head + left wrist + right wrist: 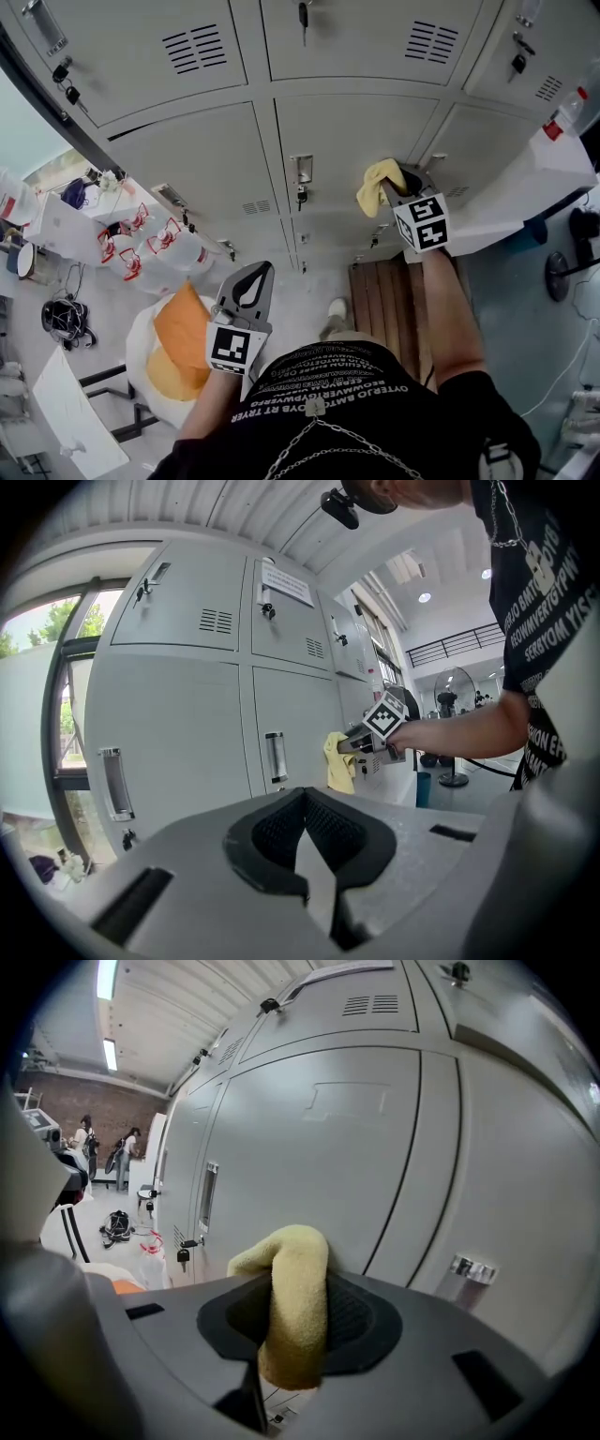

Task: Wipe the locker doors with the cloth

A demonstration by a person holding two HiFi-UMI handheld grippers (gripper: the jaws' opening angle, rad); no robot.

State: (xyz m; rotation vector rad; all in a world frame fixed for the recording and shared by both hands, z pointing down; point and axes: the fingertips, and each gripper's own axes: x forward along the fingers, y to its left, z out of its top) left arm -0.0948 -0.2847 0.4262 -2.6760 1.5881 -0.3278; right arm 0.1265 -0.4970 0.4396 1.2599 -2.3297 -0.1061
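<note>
- Left gripper (259, 274): jaws pressed together, nothing between them; held low, well apart from the lockers.
- Right gripper (392, 184): pinching the yellow cloth (373, 187) against a mid-row locker door (349, 131).
- Progress, my estimate: wiping under way; no door shows marks, so I cannot tell how many are done.

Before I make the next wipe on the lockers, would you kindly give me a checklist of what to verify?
1. Cloth held in the right gripper: ok, jaws closed on it.
2. Cloth pressed against the locker door: cannot tell.
3. Left gripper out of the way: ok, shut, empty, held low.
4. Handle and key clear of the cloth: ok, both sit to its left, apart.
5. Enough cloth sticking out to wipe with: ok, a fold stands past the jaws.
</note>
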